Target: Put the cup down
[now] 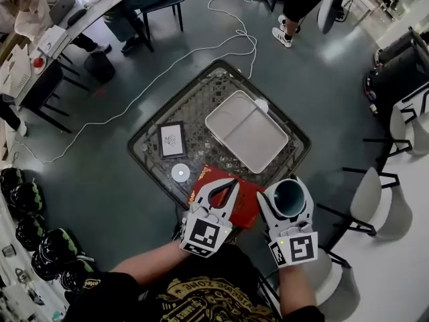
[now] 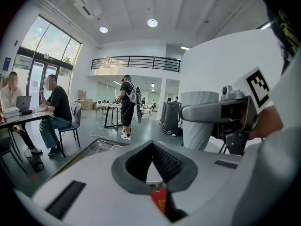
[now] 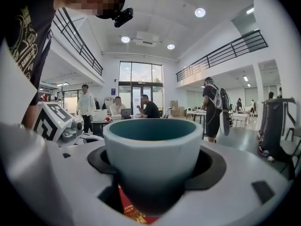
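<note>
Your right tongs clasp the teal cup round its body, above a red packet at the bench's near edge. It looks ceramic: stiff, slick, breakable, so grip the wall below the rim. Your left tongs are closed on nothing

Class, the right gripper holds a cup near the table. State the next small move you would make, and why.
Probably ease the right gripper forward over bare glass of the table before lowering. Its jaws are shut on the upright cup, which hangs at the table's near edge with the red packet showing beneath it.
</note>
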{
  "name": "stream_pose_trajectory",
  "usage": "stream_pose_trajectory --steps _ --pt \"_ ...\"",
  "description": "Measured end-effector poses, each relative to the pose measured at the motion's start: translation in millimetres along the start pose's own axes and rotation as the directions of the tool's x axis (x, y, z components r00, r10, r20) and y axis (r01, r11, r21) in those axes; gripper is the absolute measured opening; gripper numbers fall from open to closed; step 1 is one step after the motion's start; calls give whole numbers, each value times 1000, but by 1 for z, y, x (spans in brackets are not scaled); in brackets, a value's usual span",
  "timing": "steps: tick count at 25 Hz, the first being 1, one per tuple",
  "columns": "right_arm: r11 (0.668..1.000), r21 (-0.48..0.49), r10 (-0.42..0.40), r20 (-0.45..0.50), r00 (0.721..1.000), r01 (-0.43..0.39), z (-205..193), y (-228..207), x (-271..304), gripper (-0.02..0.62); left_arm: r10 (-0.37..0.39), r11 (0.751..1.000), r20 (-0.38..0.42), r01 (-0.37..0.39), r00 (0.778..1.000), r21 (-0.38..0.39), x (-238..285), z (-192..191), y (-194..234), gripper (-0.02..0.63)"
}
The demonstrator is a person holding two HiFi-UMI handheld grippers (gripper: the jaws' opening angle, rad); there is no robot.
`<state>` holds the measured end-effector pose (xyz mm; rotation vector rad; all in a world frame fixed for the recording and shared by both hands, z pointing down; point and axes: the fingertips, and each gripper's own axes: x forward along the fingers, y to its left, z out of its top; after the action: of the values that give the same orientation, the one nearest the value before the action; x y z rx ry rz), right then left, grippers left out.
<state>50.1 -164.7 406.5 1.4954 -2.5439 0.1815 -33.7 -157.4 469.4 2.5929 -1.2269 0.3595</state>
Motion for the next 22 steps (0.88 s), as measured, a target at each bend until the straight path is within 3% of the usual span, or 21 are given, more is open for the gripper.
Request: stream_pose_trajectory --steps 7,22 --pt "1000 -11 -12 2 1000 12 0 -4 15 373 10 1000 -10 -10 1000 -27 15 -2 16 3" --pt "995 21 97 19 995 -98 -42 -35 67 373 154 986 -74 -158 985 -54 54 -25 31 3"
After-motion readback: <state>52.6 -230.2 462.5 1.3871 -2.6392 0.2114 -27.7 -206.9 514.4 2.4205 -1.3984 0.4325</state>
